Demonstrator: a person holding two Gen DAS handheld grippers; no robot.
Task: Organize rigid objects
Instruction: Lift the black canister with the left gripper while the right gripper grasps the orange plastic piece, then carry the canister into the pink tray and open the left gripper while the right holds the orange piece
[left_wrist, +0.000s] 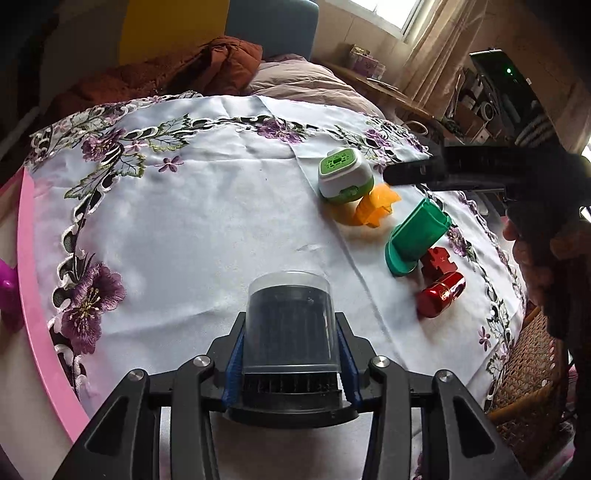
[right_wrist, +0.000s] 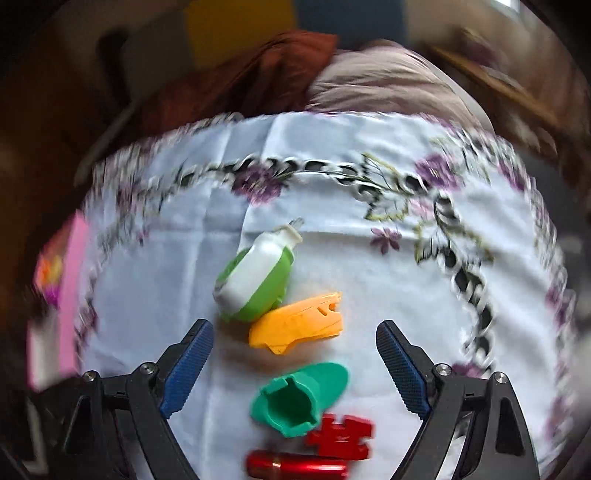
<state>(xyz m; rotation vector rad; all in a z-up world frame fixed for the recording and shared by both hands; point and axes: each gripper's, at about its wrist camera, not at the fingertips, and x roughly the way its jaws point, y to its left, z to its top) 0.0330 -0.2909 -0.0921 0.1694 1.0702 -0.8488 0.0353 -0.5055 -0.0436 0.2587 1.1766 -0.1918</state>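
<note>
Between the closed fingers of the left gripper sits a capped black filter, ready for placing, while the right gripper hangs wide open over the 5 toys, where the green holder seems the next to grasp.

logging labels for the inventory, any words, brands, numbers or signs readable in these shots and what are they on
No text can be read in either view.
White and green gadget: a raised pattern on its green top, no letters legible.
Red puzzle-shaped piece: a small mark on its face, too small to read.
Red cylinder: only glare, no label legible.
Right wrist view: too blurred to show any print.
</note>
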